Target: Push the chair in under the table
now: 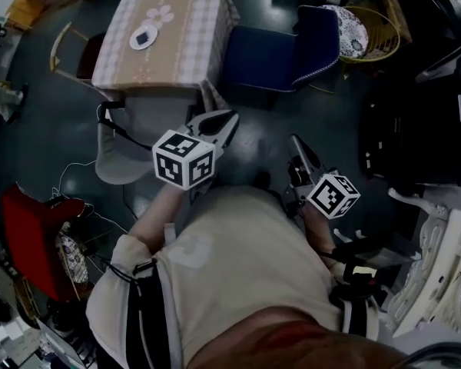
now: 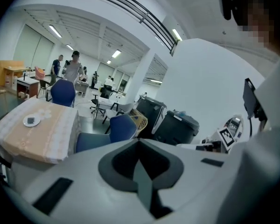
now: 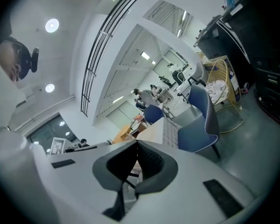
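A square table [image 1: 165,37] under a checked cloth stands at the top of the head view, with a small plate [image 1: 144,37] on it. At its right side a blue chair [image 1: 280,52] is pulled out, its back away from the table. A grey chair [image 1: 134,137] sits at the near side. My left gripper [image 1: 232,120] is shut and empty, in the air just short of the table's near right corner. My right gripper [image 1: 294,139] is also shut and empty, further right over the floor. The left gripper view shows the table [image 2: 32,129] and the blue chair [image 2: 114,132] ahead of the shut gripper [image 2: 139,141]. The right gripper view shows the blue chair [image 3: 200,120].
A wooden-framed chair [image 1: 65,52] is at the table's left. A wicker chair with a cushion [image 1: 369,29] stands behind the blue chair. Black bins [image 1: 415,129] and white equipment [image 1: 438,267] line the right. A red object [image 1: 31,237] and cables [image 1: 84,206] lie left. People [image 2: 72,69] stand far off.
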### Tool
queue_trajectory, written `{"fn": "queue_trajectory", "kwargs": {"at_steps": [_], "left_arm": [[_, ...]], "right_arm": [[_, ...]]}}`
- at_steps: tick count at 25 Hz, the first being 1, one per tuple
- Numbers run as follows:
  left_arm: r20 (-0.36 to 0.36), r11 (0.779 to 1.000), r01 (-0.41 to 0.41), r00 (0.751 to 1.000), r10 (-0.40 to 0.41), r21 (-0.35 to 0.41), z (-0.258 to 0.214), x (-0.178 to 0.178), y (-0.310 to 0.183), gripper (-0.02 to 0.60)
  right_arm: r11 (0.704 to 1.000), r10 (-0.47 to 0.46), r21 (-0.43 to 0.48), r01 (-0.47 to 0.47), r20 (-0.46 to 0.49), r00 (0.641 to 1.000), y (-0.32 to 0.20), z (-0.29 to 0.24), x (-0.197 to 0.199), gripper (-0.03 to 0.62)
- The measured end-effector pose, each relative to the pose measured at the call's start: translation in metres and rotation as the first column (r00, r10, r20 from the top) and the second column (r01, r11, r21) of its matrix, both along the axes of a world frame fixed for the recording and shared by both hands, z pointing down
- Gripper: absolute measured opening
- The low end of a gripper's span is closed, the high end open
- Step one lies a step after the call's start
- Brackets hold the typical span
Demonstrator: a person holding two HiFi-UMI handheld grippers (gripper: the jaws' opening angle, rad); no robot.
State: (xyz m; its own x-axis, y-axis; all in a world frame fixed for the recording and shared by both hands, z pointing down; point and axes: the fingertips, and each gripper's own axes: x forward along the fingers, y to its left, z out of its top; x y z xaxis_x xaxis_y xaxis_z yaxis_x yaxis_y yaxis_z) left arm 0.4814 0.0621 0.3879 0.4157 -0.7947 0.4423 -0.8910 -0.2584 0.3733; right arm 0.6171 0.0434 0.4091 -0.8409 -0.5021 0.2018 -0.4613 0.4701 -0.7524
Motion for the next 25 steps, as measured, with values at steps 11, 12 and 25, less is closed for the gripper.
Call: {"fn": "queue_trajectory", "kwargs": {"at_steps": [11,12,25], "left_arm": [[0.169,0.999,0.035,0.985,-0.029,-0.034,0.007,0.06,-0.02,0.008],[0.194,0.999,0.03,0.981,-0.023,-0.03,0.008,0.061,-0.021,0.009],[0.184,0.999,0.021,0.983,-0.015,-0.029,0.021,0.035,-0.051,0.009]], "right_arm": [[1.0,0.005,-0.023,-0.005,-0.003,1.0,-0.066,0.023,0.086,0.011],[1.0,0.013,-0.028,-0.013,-0.012,1.0,-0.07,0.024,0.092,0.011],[0.999,0.016,-0.037,-0.018,-0.035,0.999,-0.092,0.027,0.075,0.011]]}}
